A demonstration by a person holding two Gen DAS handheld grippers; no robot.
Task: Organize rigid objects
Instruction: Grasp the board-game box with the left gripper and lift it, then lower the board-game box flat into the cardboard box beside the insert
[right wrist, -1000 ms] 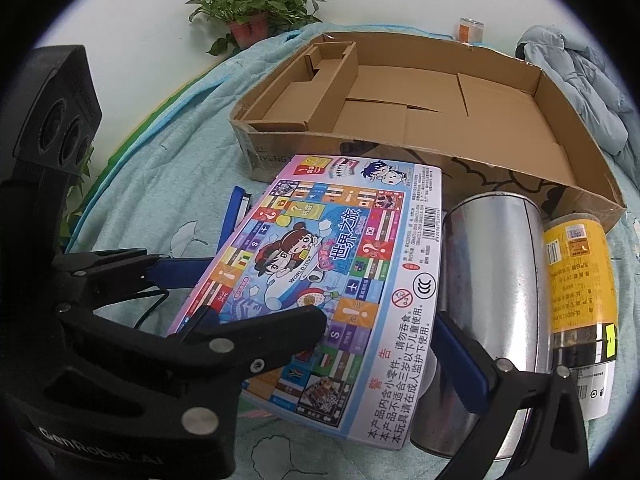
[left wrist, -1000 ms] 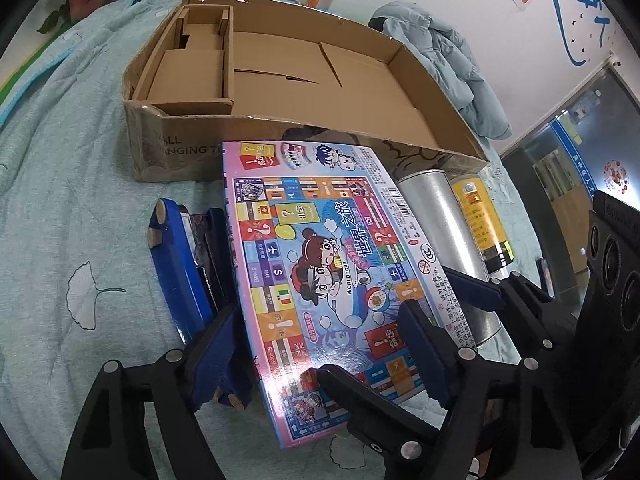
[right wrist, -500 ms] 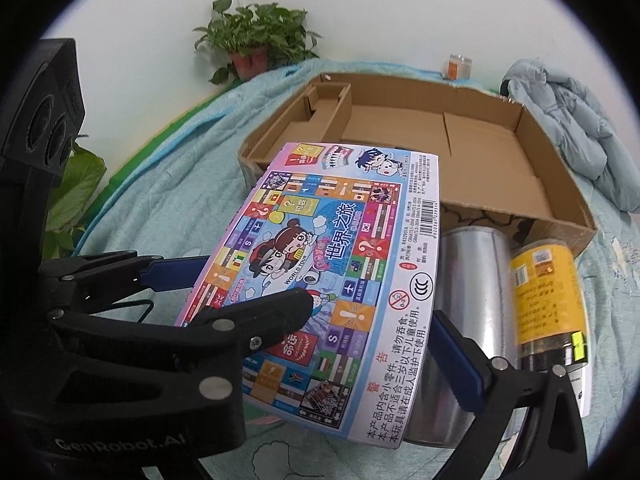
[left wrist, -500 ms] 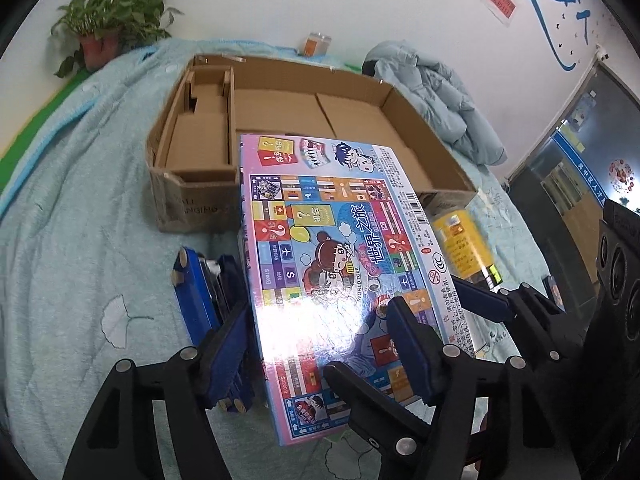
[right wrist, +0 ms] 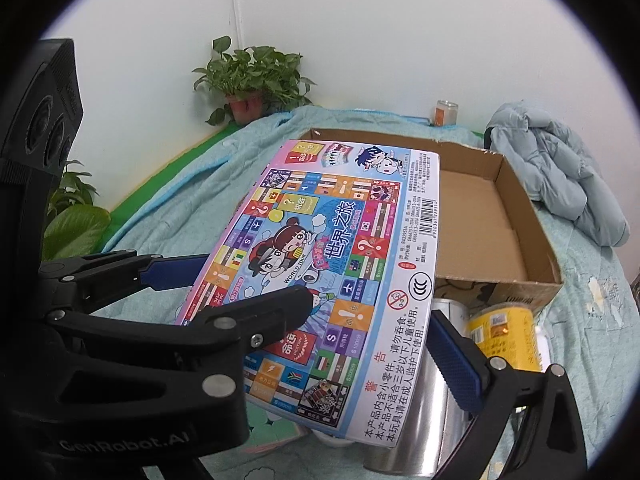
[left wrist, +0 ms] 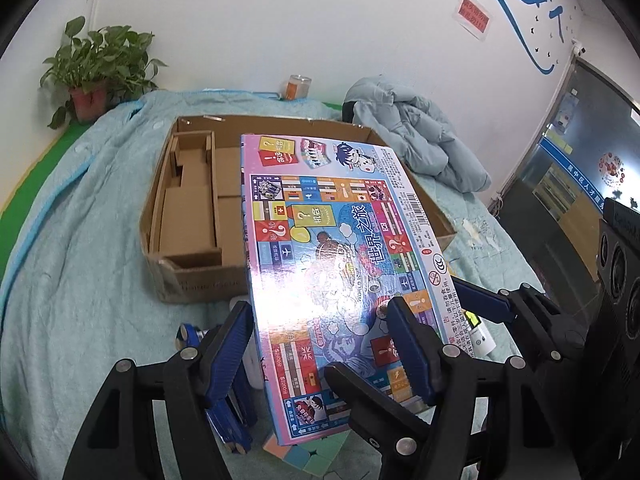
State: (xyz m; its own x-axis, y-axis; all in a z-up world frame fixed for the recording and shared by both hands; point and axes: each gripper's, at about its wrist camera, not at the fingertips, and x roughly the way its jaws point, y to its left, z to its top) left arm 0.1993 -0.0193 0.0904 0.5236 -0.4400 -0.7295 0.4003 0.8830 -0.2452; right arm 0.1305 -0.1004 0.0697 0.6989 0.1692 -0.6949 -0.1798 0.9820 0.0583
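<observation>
A flat, colourful board game box (left wrist: 340, 256) (right wrist: 332, 264) hangs tilted in the air, its far end over the near wall of the open cardboard box (left wrist: 192, 216) (right wrist: 500, 220). My left gripper (left wrist: 316, 312) is shut on its left edge, one pad (left wrist: 228, 344) against the side and one (left wrist: 408, 344) on the printed face. Over on the right edge my right gripper (right wrist: 368, 306) is shut the same way, with a black finger (right wrist: 260, 316) on the face and a blue pad (right wrist: 456, 360) at the side.
Below the game box lie a silver cylinder (right wrist: 424, 420), a yellow can (right wrist: 504, 336), a blue object (left wrist: 188, 332) and a pastel cube (left wrist: 320, 452) on the light blue bedspread (left wrist: 80, 280). A grey jacket (left wrist: 420, 144), a potted plant (left wrist: 96, 76) and a small jar (left wrist: 298, 86) sit behind the cardboard box.
Both grippers have risen with the game box, lifting it off the things it lay on. Its far end now covers part of the cardboard box.
</observation>
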